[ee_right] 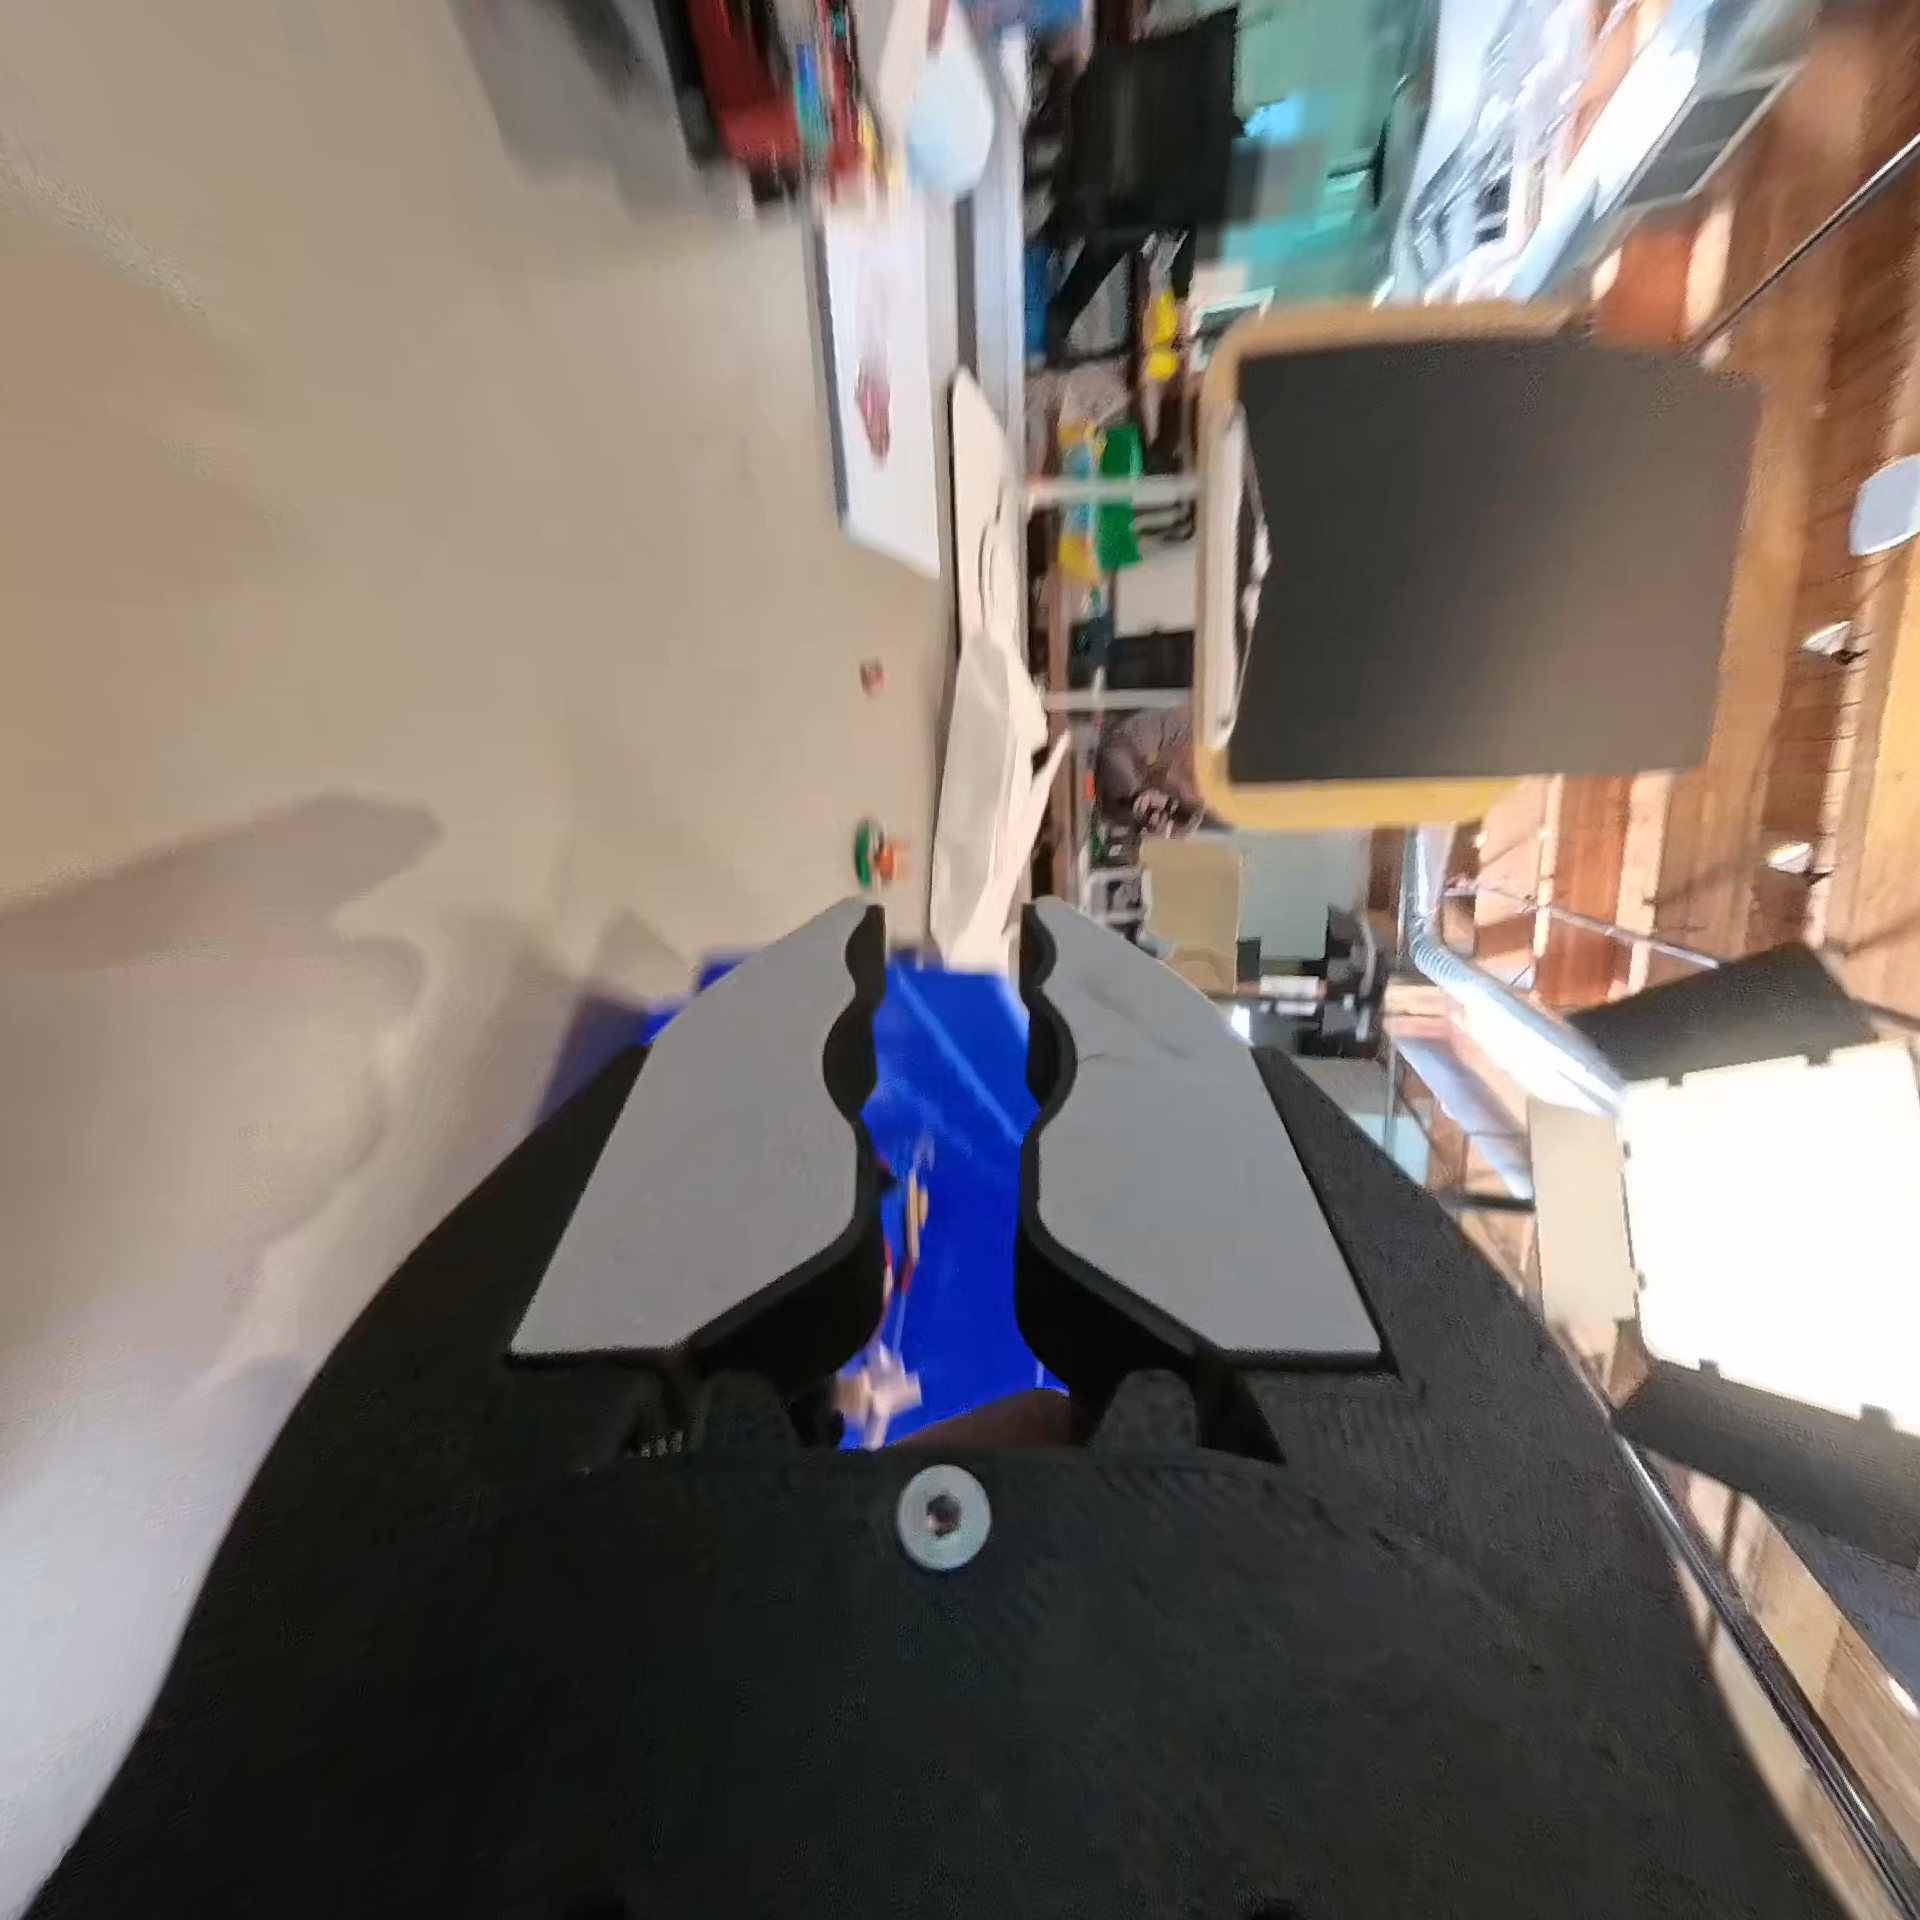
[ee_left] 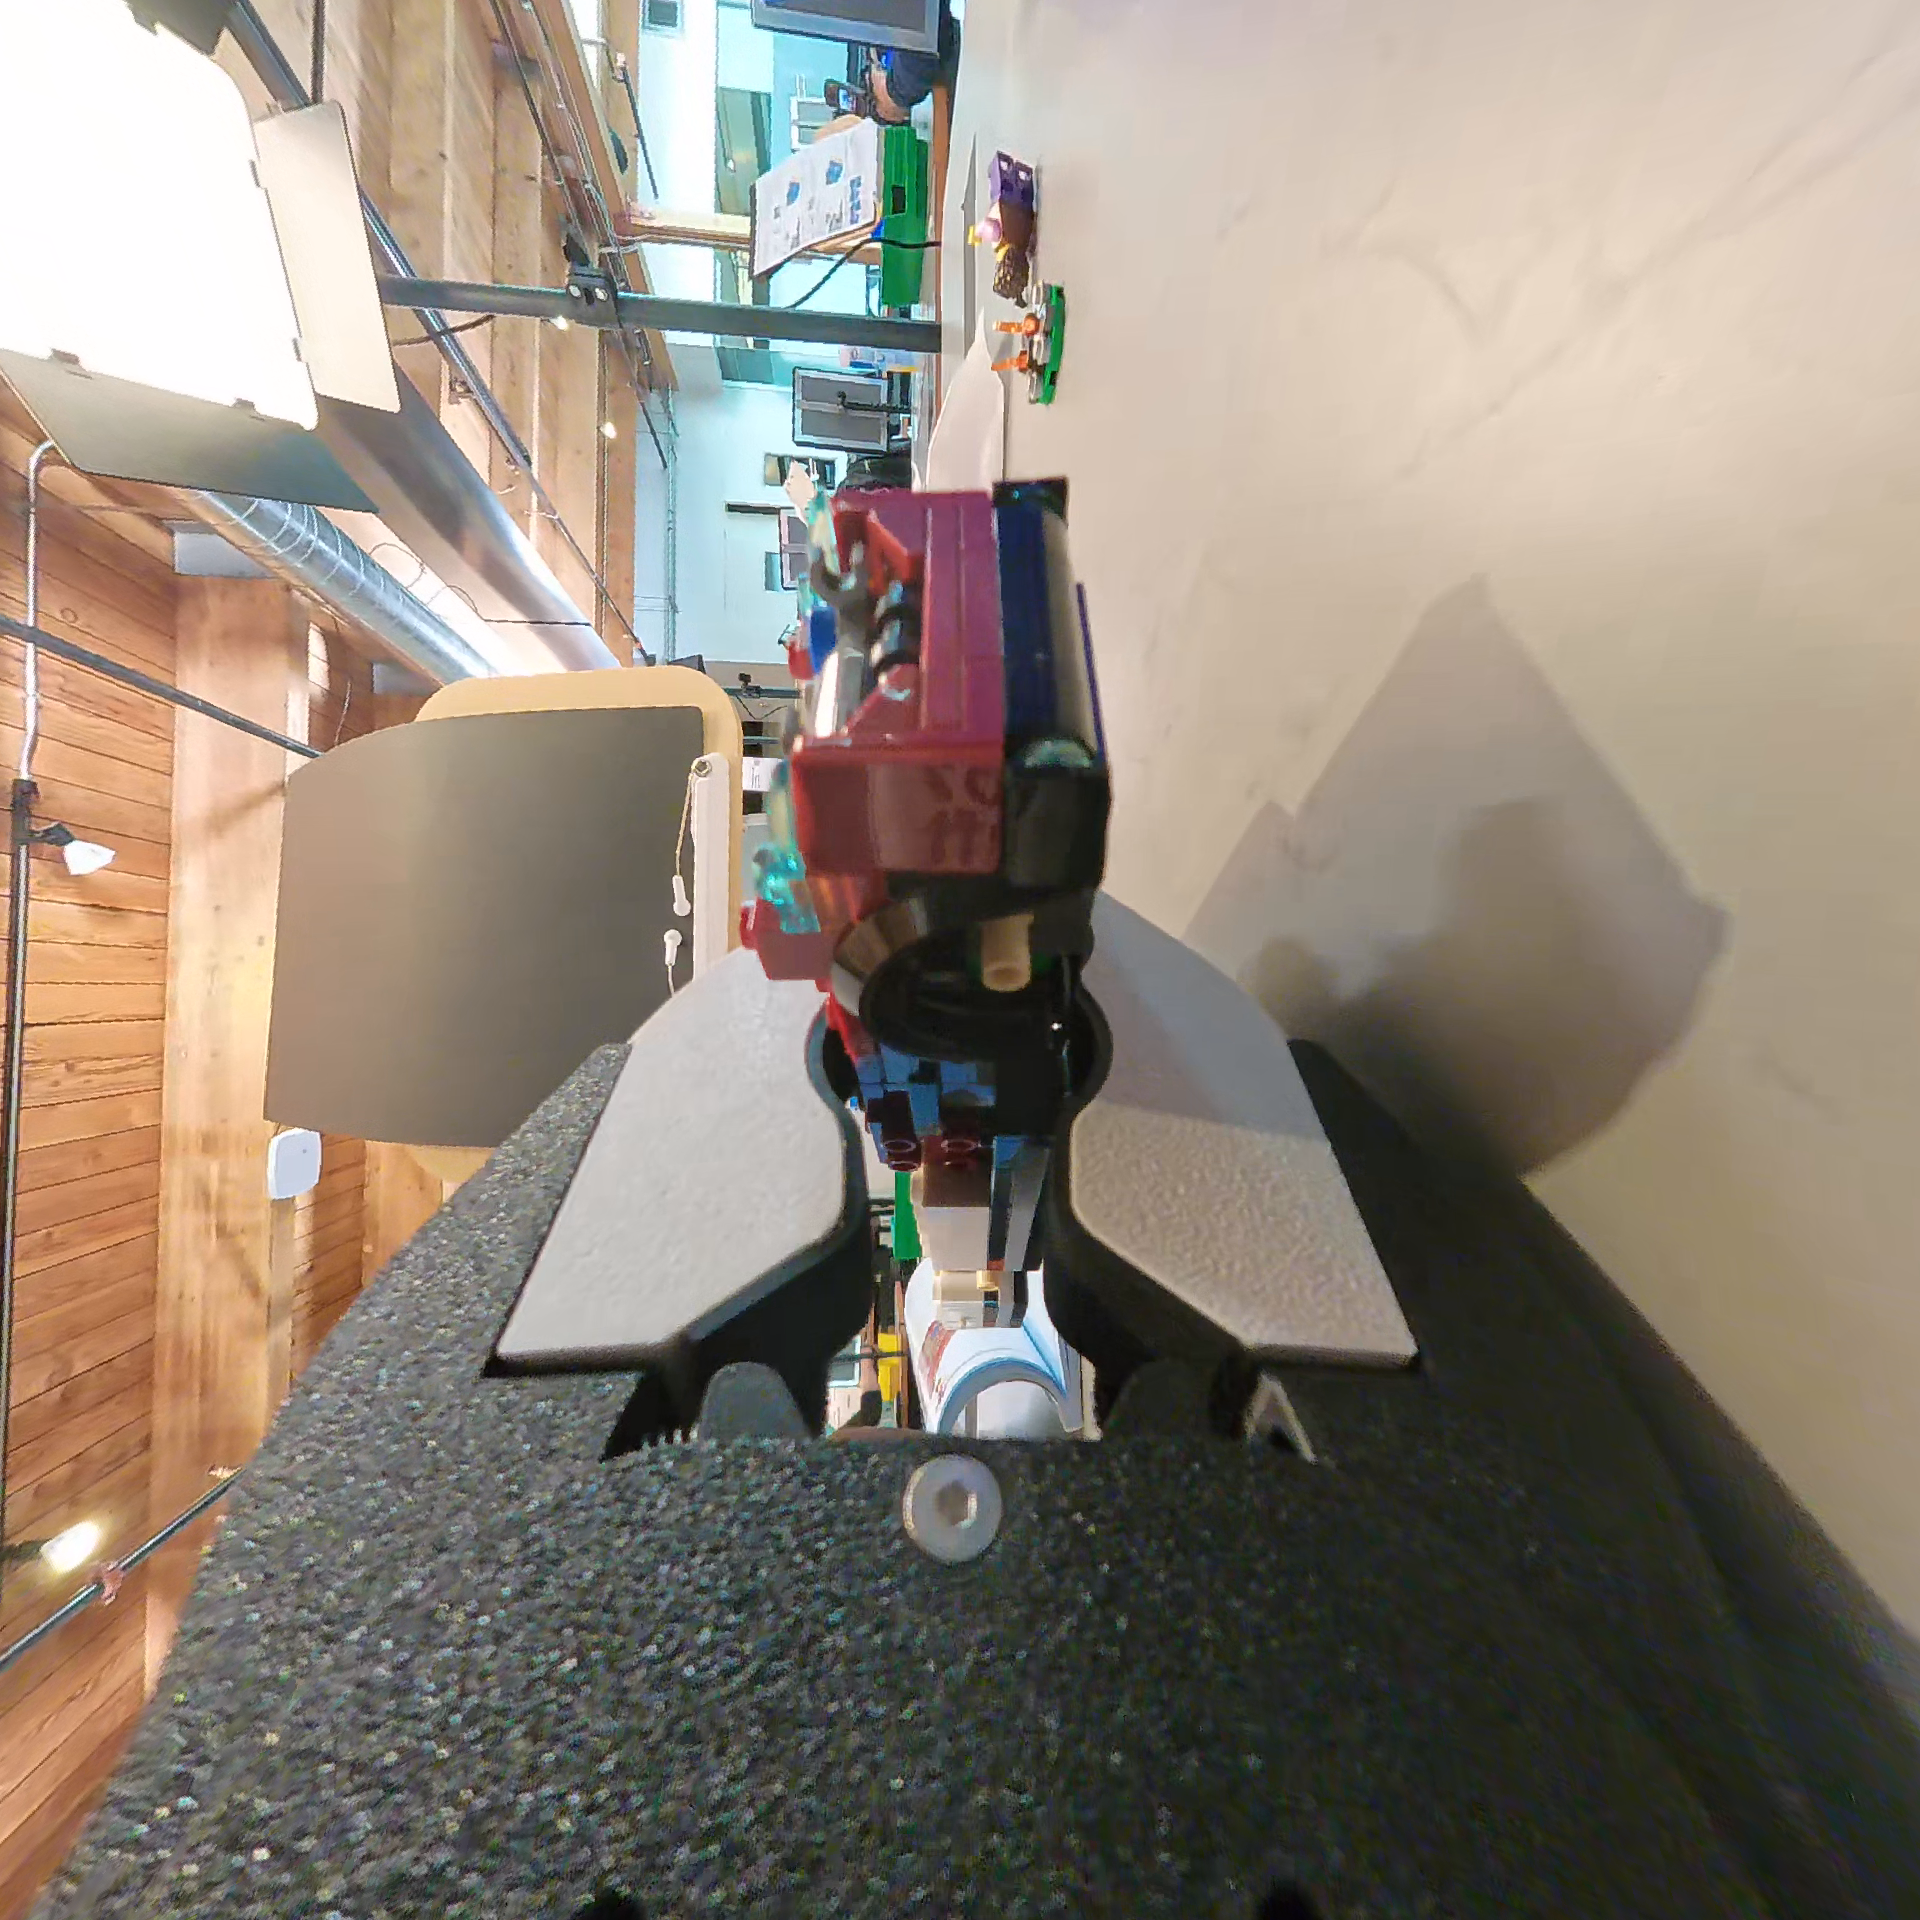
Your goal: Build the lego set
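My left gripper [ee_left: 935, 971] is shut on a toy brick vehicle [ee_left: 935, 707] of dark red, blue and black bricks. Both grey fingers [ee_left: 717, 1143] press on its rear, at a black round part, and the body sticks out forward past the fingertips. It is held above the pale table [ee_left: 1455, 416]. My right gripper [ee_right: 951, 920] is open with nothing between its fingers [ee_right: 727, 1143]. Behind its gap lies a blue bin [ee_right: 945, 1049] with small loose pieces [ee_right: 914, 1195] in it. The right wrist view is blurred.
Small brick builds [ee_left: 1013, 223] and a green plate with orange bits [ee_left: 1049, 343] stand far off on the table, next to white paper [ee_left: 971, 416]. The right wrist view shows a green and orange piece [ee_right: 878, 847], crumpled white paper [ee_right: 987, 748] and a white booklet [ee_right: 883, 416].
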{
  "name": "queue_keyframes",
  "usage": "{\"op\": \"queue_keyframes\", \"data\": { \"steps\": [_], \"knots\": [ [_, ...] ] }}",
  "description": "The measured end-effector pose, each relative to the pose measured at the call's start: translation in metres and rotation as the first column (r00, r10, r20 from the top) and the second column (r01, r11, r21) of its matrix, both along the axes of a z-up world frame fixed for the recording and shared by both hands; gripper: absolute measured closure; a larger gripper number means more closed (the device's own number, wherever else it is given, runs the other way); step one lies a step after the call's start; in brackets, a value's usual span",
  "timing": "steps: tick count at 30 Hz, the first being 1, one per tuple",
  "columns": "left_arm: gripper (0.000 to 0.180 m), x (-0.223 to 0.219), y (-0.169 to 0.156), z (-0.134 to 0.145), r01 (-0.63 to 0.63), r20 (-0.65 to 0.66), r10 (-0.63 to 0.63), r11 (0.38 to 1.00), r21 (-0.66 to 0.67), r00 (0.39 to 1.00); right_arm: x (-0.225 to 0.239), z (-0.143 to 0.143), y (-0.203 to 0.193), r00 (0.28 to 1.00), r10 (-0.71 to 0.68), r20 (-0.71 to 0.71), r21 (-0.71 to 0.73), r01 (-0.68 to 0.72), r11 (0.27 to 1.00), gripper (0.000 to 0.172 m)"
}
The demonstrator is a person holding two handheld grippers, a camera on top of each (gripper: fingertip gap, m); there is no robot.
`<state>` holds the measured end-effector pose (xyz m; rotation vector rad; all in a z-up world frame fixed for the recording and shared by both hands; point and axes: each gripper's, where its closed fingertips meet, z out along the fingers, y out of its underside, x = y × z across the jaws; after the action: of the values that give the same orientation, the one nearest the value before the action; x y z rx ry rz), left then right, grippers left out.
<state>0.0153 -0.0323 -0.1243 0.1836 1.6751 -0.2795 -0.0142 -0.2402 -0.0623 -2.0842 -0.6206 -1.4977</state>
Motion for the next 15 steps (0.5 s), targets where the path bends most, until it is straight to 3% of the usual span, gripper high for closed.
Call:
{"op": "queue_keyframes", "data": {
  "steps": [3, 5, 7, 9, 12, 15],
  "knots": [
    [0.145, 0.003, -0.002, 0.0, -0.004, 0.001, 0.004, 1.0, 0.003, 1.0, 0.043, 0.006, -0.064, 0.985, -0.154, -0.083, -0.121, 0.144, 0.982, 0.147],
    [0.145, 0.003, -0.004, -0.001, -0.004, -0.003, 0.004, 1.0, 0.005, 1.0, 0.077, -0.003, -0.106, 0.935, -0.291, -0.204, -0.208, 0.249, 0.946, 0.147],
    [0.145, 0.004, -0.006, -0.001, -0.002, -0.003, 0.002, 1.0, 0.009, 1.0, 0.101, -0.024, -0.139, 0.827, -0.41, -0.386, -0.308, 0.303, 0.902, 0.149],
    [0.145, 0.005, -0.008, -0.001, 0.001, -0.006, -0.001, 1.0, 0.013, 1.0, 0.112, -0.047, -0.159, 0.669, -0.509, -0.541, -0.425, 0.305, 0.852, 0.149],
    [0.145, 0.006, -0.008, -0.002, 0.0, -0.008, 0.0, 1.0, 0.023, 1.0, 0.116, -0.066, -0.17, 0.476, -0.595, -0.648, -0.543, 0.259, 0.799, 0.149],
    [0.145, 0.006, -0.007, -0.002, -0.001, -0.017, 0.001, 1.0, 0.02, 1.0, 0.115, -0.076, -0.169, 0.376, -0.641, -0.669, -0.611, 0.213, 0.762, 0.149]
  ]
}}
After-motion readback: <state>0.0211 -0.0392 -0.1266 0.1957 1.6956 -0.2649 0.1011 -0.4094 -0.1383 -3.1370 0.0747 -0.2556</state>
